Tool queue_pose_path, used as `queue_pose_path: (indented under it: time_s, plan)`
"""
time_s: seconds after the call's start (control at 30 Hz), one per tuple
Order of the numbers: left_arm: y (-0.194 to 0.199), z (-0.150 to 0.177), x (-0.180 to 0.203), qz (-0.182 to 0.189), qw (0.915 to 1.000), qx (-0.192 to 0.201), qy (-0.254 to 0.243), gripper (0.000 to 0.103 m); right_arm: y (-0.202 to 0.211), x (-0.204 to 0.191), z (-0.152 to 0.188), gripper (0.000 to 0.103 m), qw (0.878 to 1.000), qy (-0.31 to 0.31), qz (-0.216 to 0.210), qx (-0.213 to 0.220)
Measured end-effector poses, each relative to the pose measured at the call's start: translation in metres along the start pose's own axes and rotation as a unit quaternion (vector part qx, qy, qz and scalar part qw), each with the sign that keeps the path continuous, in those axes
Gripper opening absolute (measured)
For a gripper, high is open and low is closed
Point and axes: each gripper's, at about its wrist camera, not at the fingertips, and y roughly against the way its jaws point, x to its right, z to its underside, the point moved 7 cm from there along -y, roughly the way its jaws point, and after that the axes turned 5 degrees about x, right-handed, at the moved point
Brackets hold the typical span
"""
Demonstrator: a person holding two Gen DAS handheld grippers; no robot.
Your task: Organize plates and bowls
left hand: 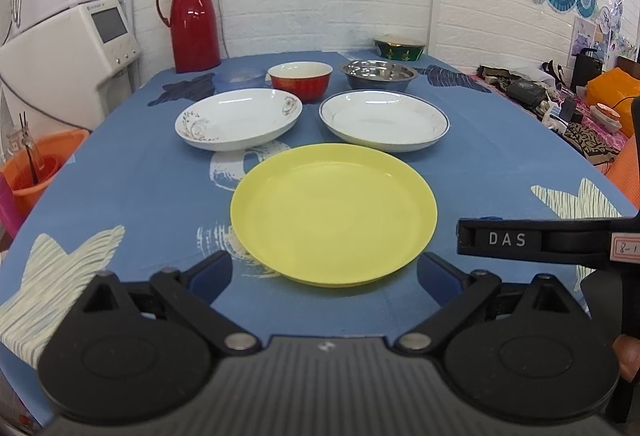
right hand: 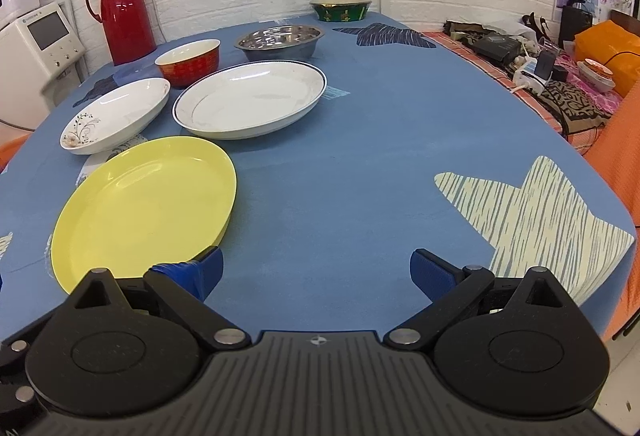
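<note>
A yellow plate (left hand: 333, 213) (right hand: 146, 203) lies nearest on the blue tablecloth. Behind it sit a white floral plate (left hand: 239, 118) (right hand: 116, 114) on the left and a white blue-rimmed plate (left hand: 384, 120) (right hand: 250, 97) on the right. Farther back stand a red bowl (left hand: 301, 79) (right hand: 188, 61), a steel bowl (left hand: 378, 75) (right hand: 279, 41) and a green bowl (left hand: 399, 47) (right hand: 341, 8). My left gripper (left hand: 326, 274) is open just before the yellow plate's near rim, holding nothing. My right gripper (right hand: 316, 274) is open over bare cloth, its left finger beside the yellow plate.
A red thermos jug (left hand: 193, 21) (right hand: 120, 13) stands at the table's far left. A pale blue plastic lid (left hand: 239, 77) lies left of the red bowl. White appliances (left hand: 68, 51) and an orange bucket (left hand: 38, 171) are off the left edge; clutter (right hand: 560, 75) lines the right side.
</note>
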Motion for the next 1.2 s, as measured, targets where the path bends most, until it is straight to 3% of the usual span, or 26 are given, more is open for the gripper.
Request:
queue_pose_path:
  time_s: [1.2]
  plan:
    - [-0.0038, 0.0009, -0.0042, 0.005, 1.0, -0.003, 0.007, 0.098, -0.0041, -0.0071, 0.0017, 0.088, 1.0, 0.007, -0.007, -0.007]
